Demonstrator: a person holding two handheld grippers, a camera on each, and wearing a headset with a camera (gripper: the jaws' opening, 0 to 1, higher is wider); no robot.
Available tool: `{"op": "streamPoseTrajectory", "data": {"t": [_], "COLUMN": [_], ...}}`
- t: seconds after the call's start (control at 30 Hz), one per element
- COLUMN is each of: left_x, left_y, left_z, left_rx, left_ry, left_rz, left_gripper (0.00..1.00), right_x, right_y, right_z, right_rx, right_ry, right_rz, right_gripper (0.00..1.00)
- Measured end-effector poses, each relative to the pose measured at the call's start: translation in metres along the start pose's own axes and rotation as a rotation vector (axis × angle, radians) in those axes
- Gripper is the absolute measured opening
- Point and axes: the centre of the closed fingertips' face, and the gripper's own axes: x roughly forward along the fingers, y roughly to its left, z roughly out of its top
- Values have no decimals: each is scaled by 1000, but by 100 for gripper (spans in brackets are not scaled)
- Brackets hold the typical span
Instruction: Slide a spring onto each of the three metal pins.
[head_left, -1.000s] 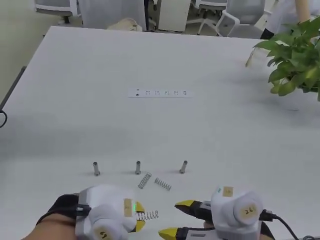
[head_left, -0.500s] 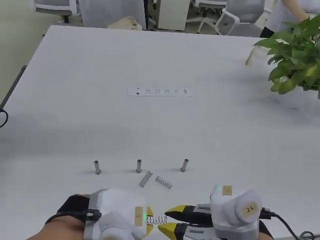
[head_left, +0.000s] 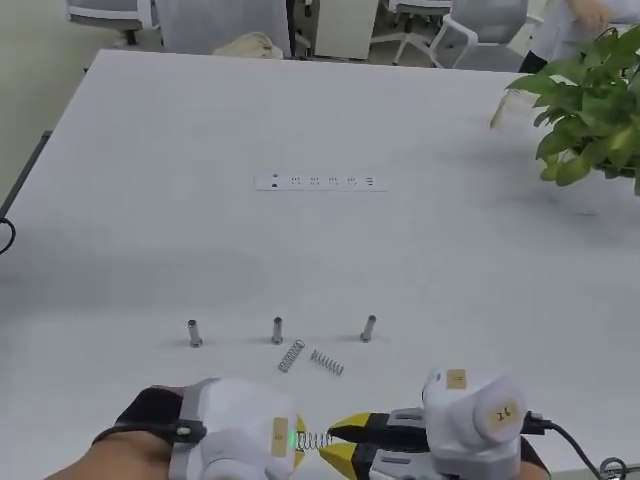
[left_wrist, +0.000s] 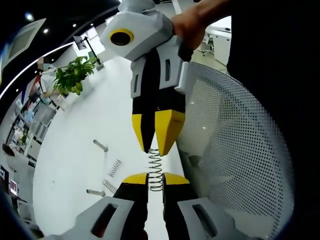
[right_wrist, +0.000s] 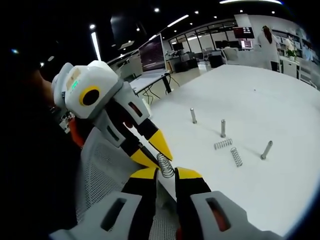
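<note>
Spring (left_wrist: 155, 167) in both grips, between left claw (left_wrist: 155, 178) and right claw (left_wrist: 154, 148)

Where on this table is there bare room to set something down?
Free: the wide table stretch between power strip and pins, and beyond the strip. Crowded: the loose springs just before the pins, and the near edge, where left hand-held gripper and right hand-held gripper grip one held spring.

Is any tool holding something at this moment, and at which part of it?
Both tools hold the same spring. The left tool grips one end and the right tool grips the opposite end, so the spring stretches between them.
</note>
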Motion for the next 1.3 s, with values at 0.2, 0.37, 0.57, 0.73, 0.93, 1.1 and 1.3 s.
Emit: {"op": "streamPoseTrajectory", "data": {"t": [0.2,0.37,0.57,0.73,0.93,1.1,1.3], "left_x": [1,0,1,3,5,7,11], "left_y": [2,5,3,-2,-5,-5,-8], "left_z": [2,7,9,10,8,7,-1], "left_rx": [7,5,22,43,34,-2,-32], "left_ry": [-4,-20,-20,-11,-9,-16,3], "left_rz": [5,9,0,-11,-15,-3,-5], "left_gripper": [2,2,2,2,2,3,3], "right_x": [-1,1,3,5,5,5,2], "right_y": [2,1,2,3,6,5,5], "right_z": [1,-3,-2,-2,-4,-4,-7], "right_rx": [-11,-21,-28,-32,-40,-52,-46], "right_ry": [7,26,29,37,53,59,62], "right_rz": [10,8,16,25,34,26,29], "right_gripper": [11,14,13,10,9,8,8]}}
